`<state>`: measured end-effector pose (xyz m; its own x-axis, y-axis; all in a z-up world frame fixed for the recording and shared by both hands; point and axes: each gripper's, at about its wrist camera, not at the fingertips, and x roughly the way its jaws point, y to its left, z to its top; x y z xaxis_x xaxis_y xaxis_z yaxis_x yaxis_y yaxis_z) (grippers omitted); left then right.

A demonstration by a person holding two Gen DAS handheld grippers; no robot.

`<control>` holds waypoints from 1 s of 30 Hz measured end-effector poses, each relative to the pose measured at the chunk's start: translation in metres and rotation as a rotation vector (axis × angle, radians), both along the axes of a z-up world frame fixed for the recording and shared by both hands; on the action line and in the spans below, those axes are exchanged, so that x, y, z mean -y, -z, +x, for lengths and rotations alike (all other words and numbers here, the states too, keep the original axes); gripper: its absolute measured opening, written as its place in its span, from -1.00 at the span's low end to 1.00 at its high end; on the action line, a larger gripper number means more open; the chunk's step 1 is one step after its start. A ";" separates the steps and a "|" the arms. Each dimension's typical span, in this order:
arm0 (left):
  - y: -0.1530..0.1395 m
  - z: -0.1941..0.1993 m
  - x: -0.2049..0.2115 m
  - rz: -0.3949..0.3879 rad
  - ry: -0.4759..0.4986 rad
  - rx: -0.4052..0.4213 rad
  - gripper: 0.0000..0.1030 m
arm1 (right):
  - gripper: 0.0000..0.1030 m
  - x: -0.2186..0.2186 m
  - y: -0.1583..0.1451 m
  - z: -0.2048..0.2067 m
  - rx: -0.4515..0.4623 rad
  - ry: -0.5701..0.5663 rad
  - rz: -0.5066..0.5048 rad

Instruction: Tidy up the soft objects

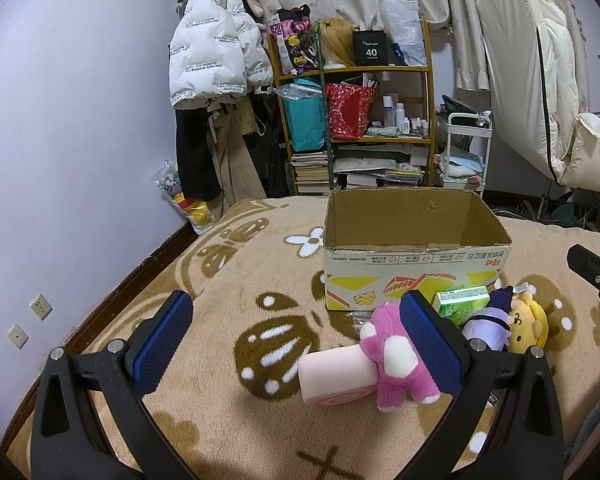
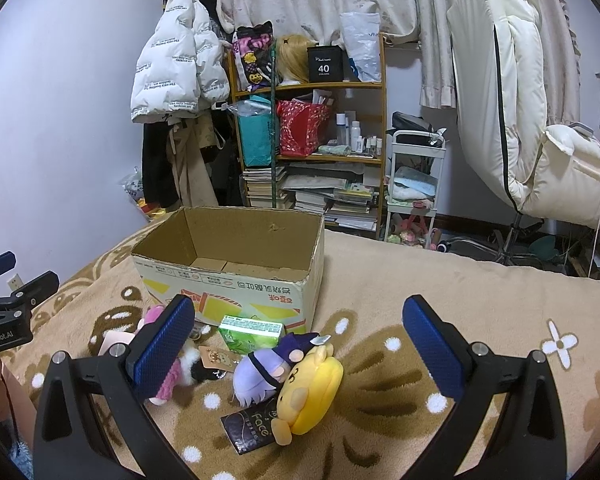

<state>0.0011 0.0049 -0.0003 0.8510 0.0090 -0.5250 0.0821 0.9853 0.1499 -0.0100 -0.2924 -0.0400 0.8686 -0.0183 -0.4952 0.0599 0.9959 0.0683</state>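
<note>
Left wrist view shows the left tongs [image 1: 296, 322] spread wide with nothing between the blue pads, hovering over a tan patterned blanket [image 1: 228, 280] just short of the cardboard box [image 1: 412, 276]. That box stands open and upright on the blanket. Against its front lie the soft toys: a pink plush [image 1: 392, 364] on a pale pink roll-shaped cushion [image 1: 332, 376] off the box's left front corner, then a green carton [image 1: 460, 302], a purple plush [image 1: 492, 324] and a yellow plush [image 1: 528, 326] touching each other off its right front corner. Right wrist view has the right tongs [image 2: 298, 328] also gaping wide and empty, in front of the box, with the purple and yellow toys between the fingers and a dark packet [image 2: 248, 428] under them
</note>
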 end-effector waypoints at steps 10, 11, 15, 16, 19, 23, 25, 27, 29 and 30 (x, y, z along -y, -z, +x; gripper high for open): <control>0.003 0.000 0.000 0.002 -0.001 -0.003 0.99 | 1.00 -0.001 0.000 0.000 -0.001 -0.003 0.001; 0.003 0.000 0.000 0.003 -0.002 -0.003 0.99 | 1.00 -0.001 0.000 0.000 -0.001 -0.003 0.001; 0.005 -0.001 0.000 0.005 -0.005 -0.007 0.99 | 1.00 -0.001 0.000 0.000 0.000 -0.002 0.003; 0.006 0.000 0.001 0.005 -0.007 -0.010 0.99 | 1.00 -0.001 0.000 0.000 -0.001 -0.002 0.002; 0.007 0.000 0.001 0.003 -0.008 -0.013 0.99 | 1.00 -0.001 0.000 0.000 -0.002 -0.002 0.002; 0.007 0.000 0.001 0.005 -0.008 -0.013 0.99 | 1.00 0.000 0.000 0.000 -0.002 -0.002 0.002; 0.010 0.001 0.002 0.006 -0.007 -0.018 0.99 | 1.00 0.000 0.000 0.000 -0.004 -0.002 0.003; 0.011 0.003 0.002 0.008 -0.005 -0.030 0.99 | 1.00 -0.002 0.002 0.000 -0.010 -0.005 0.009; 0.012 0.005 0.002 0.005 -0.006 -0.049 0.99 | 1.00 -0.004 0.005 0.000 -0.019 -0.007 0.022; 0.012 0.008 0.003 0.002 -0.005 -0.061 0.99 | 1.00 -0.004 0.006 0.001 -0.024 -0.008 0.027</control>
